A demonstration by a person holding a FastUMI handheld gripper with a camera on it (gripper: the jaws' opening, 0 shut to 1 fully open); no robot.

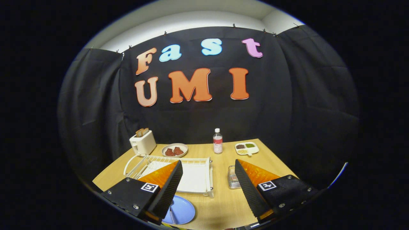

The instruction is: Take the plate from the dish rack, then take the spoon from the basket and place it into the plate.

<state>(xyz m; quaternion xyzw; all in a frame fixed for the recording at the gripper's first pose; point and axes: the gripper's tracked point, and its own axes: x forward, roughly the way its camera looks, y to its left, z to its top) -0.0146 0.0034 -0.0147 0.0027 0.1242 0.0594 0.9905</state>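
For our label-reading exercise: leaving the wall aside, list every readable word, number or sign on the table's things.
Bottle: label too small to read.
Hand-held gripper, fingers open and empty: square patterned markers, no words.
Toaster, dish rack: none seen.

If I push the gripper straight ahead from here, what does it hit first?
Probably nothing soon. The gripper is open and empty, raised above the wooden table. Its line seems to pass over the dish rack's right end toward the water bottle and booth wall, though depth is unclear.
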